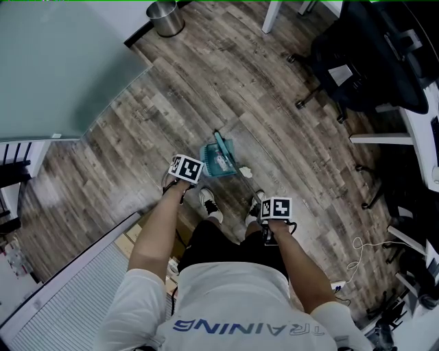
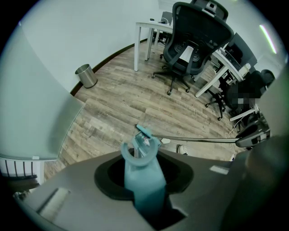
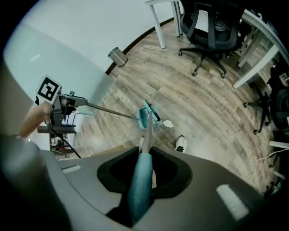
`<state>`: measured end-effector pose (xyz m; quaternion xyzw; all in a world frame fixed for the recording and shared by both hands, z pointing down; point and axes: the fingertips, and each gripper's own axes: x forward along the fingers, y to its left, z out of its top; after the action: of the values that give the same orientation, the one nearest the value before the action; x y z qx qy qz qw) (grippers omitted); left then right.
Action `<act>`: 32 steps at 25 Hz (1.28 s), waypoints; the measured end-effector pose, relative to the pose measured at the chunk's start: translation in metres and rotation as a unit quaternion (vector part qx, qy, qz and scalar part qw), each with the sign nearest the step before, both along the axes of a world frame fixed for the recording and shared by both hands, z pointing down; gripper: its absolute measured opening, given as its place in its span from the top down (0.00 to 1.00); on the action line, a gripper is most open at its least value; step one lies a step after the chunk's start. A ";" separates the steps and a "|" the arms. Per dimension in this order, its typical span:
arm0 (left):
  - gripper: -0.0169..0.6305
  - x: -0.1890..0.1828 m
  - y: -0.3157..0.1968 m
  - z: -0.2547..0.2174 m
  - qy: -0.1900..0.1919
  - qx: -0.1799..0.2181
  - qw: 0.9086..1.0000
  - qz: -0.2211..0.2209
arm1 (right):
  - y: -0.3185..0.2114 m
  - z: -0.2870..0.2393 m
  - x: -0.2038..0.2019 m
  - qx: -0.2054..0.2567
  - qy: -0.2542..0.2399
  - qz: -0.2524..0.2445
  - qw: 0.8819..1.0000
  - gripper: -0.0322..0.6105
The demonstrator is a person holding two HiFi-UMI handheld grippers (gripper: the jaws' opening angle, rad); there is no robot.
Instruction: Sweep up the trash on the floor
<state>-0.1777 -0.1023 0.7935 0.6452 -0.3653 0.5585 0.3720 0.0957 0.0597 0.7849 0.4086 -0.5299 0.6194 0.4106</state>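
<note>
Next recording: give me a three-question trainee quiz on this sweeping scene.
1. True or false: the white wad lies inside the dustpan.
2. The left gripper is shut on: A a bottle; B the dustpan's handle; C nothing.
3. Fill in: the metal ___ stands by the wall.
Key: 1 false, it lies on the floor beside the dustpan; 2 B; 3 bin.

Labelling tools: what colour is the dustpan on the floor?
Teal; the dustpan shows best in the head view.
</note>
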 end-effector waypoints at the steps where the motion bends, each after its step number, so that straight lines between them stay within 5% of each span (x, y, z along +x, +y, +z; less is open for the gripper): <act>1: 0.82 0.000 0.000 0.000 0.000 0.000 1.000 -0.001 | 0.002 0.000 -0.007 -0.007 -0.017 0.012 1.000 0.78; 4: 0.82 0.000 0.000 0.000 -0.001 -0.002 1.000 0.000 | 0.010 -0.001 -0.029 -0.031 -0.069 0.059 0.995 0.78; 12: 0.82 -0.001 -0.001 0.001 0.000 -0.004 1.000 0.000 | 0.008 0.001 -0.028 -0.028 -0.069 0.040 0.996 0.78; 18: 0.82 -0.001 -0.003 0.000 -0.004 -0.005 1.000 0.002 | 0.001 -0.001 -0.006 -0.037 -0.090 0.101 0.990 0.78; 26: 0.82 -0.003 -0.004 0.001 -0.004 -0.004 1.000 0.004 | 0.012 -0.011 0.070 -0.016 -0.057 0.183 0.981 0.78; 32: 0.82 -0.002 -0.004 -0.001 -0.003 -0.002 1.000 0.005 | 0.037 -0.014 0.146 -0.008 0.013 0.235 0.972 0.78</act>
<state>-0.1792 -0.1066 0.7930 0.6446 -0.3620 0.5627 0.3698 0.2414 0.0963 0.7708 0.5261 -0.4090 0.6974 0.2638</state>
